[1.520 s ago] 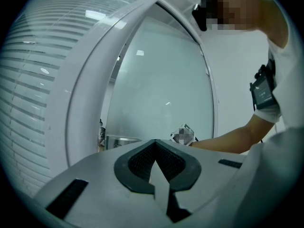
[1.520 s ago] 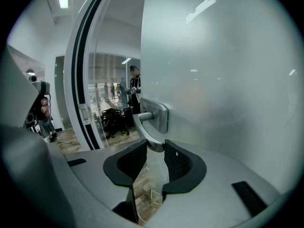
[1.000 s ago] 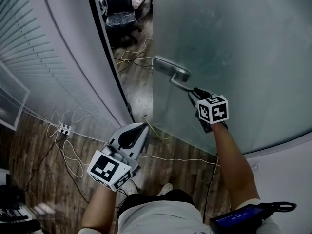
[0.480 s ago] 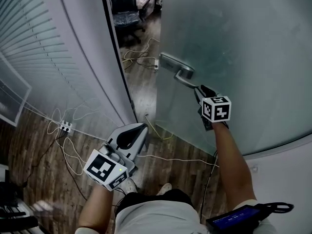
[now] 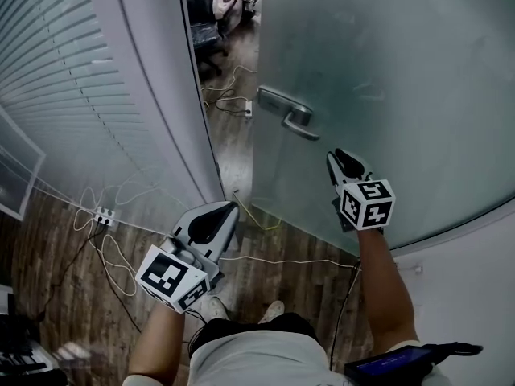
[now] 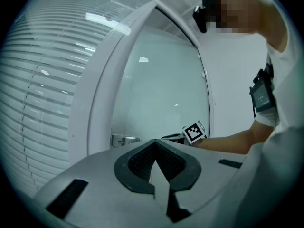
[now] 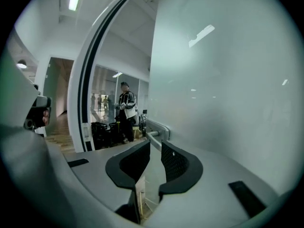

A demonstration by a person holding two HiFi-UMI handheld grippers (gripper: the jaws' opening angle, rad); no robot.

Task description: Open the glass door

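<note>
The frosted glass door (image 5: 386, 71) stands ajar, with its metal lever handle (image 5: 291, 117) near the open edge. My right gripper (image 5: 338, 159) hovers a little below and to the right of the lever, off it. Its jaws are closing with nothing between them. In the right gripper view the handle (image 7: 154, 129) lies straight ahead of the empty jaws (image 7: 156, 144). My left gripper (image 5: 227, 209) hangs low by the door's bottom edge, shut and empty. The left gripper view shows its jaws (image 6: 155, 144) met at the tips, with the handle (image 6: 121, 139) beyond.
A white curved wall with blinds (image 5: 64, 79) flanks the opening on the left. Cables and a power strip (image 5: 103, 214) lie on the wooden floor. An office chair (image 5: 201, 14) stands beyond the gap, and a person (image 7: 126, 110) stands further inside.
My right gripper was at the end of the lever; it has come off and drawn back toward me. The lever has sprung back up. The left gripper has barely moved.
</note>
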